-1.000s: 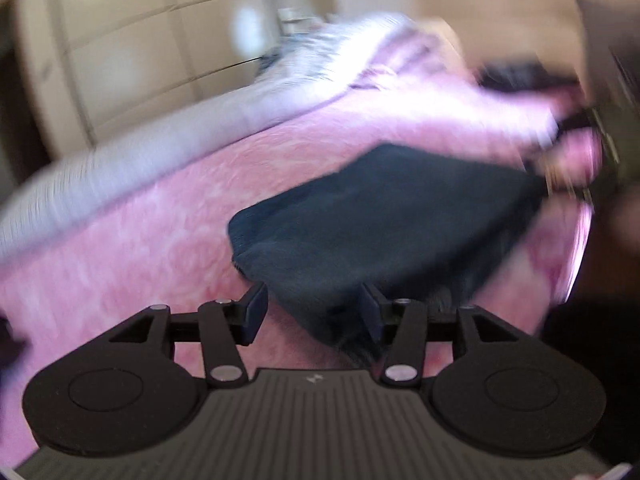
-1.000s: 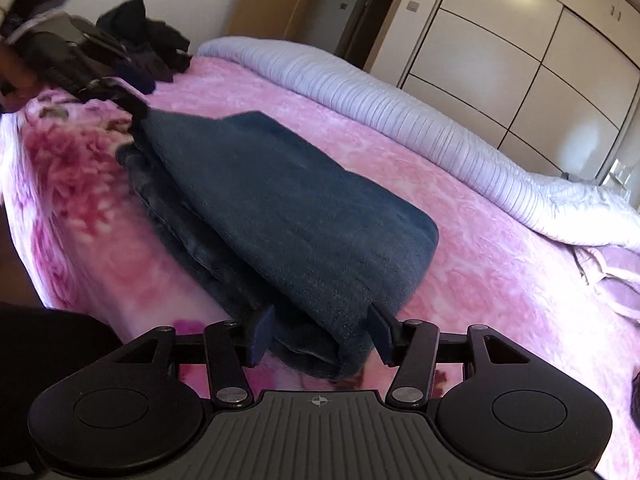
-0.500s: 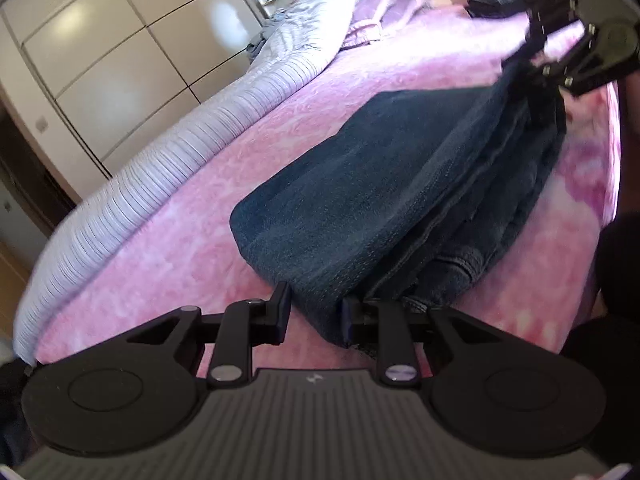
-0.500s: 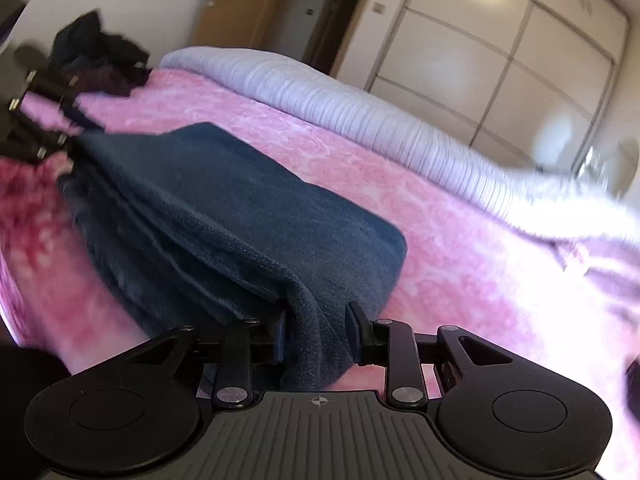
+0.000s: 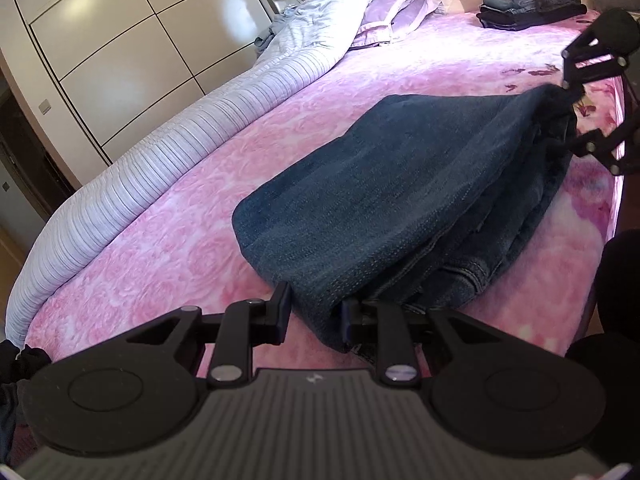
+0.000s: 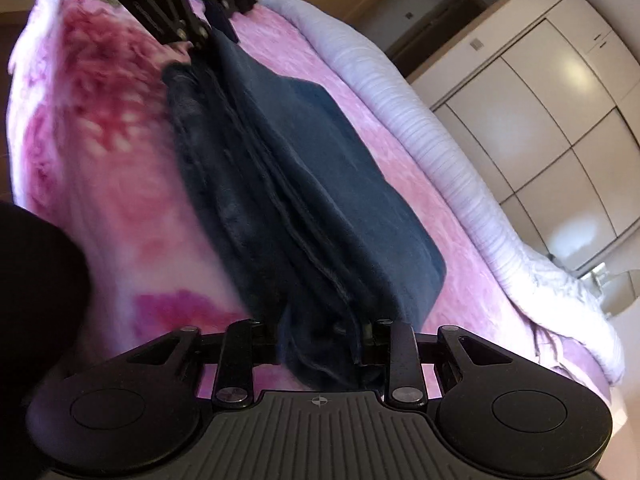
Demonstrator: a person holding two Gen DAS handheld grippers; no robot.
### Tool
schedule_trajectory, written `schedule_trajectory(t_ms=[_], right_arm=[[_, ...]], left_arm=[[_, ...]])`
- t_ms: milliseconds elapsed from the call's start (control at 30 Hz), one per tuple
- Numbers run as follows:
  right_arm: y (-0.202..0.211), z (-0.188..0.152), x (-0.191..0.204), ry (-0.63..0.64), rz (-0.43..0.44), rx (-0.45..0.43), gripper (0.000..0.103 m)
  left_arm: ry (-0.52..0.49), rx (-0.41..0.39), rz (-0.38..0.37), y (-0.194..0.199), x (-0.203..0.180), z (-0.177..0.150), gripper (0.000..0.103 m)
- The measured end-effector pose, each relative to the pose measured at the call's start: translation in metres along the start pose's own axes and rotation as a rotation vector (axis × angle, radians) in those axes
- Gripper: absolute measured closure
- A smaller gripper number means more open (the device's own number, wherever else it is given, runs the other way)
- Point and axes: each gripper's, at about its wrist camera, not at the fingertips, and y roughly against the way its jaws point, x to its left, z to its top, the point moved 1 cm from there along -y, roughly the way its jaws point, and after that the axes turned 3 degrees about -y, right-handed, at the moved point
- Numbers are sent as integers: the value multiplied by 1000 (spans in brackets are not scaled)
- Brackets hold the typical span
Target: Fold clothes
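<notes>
While clamped on one end of the folded jeans (image 5: 384,200), left gripper (image 5: 316,312) with both pads pressed into the denim, jaws just pulled in tight around that thick corner. Same deal at the other end: right gripper (image 6: 320,346) squeezed onto the stacked layers, jaws just narrowed, fabric bunched between the fingers (image 6: 370,340). Jeans stretched between the two sets of fingers, lying on the pink blanket (image 5: 160,240), folded edges stacked on the side nearer the bed's edge. Just past the denim, more pink blanket, then a striped grey duvet (image 5: 168,152) rolled along the far side. Further out beyond the left fingers, a lilac pillow (image 5: 396,8) and a pile of dark folded clothes (image 5: 528,10) sitting on the blanket. Farthest back, cream wardrobe doors (image 6: 560,128). No containers anywhere, just the bed holding everything.
</notes>
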Motion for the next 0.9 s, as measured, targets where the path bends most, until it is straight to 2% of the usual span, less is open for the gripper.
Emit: schedule_trajectory(t_ms=[100, 267, 333, 400, 533, 633, 800, 900], right_arm=[[-2, 2, 3, 40, -39, -25, 74], [-4, 7, -32, -233, 81, -27, 75], [-5, 6, -41, -289, 104, -27, 75], [-7, 9, -38, -242, 74, -13, 75], [-21, 17, -7, 33, -18, 37, 74], [-31, 18, 5, 127, -63, 68, 75], [-33, 22, 2, 171, -40, 133, 75], [-32, 28, -23, 10, 20, 140, 75]], left_arm=[[-5, 2, -3, 0, 0, 0, 82], [-14, 4, -9, 1, 0, 1, 82], [-18, 5, -12, 1, 0, 2, 81], [-19, 5, -14, 1, 1, 4, 81], [-30, 5, -12, 1, 1, 6, 81], [-36, 5, -13, 1, 1, 7, 81], [-57, 7, -28, 4, 3, 6, 78], [-62, 6, -30, 2, 3, 8, 78]])
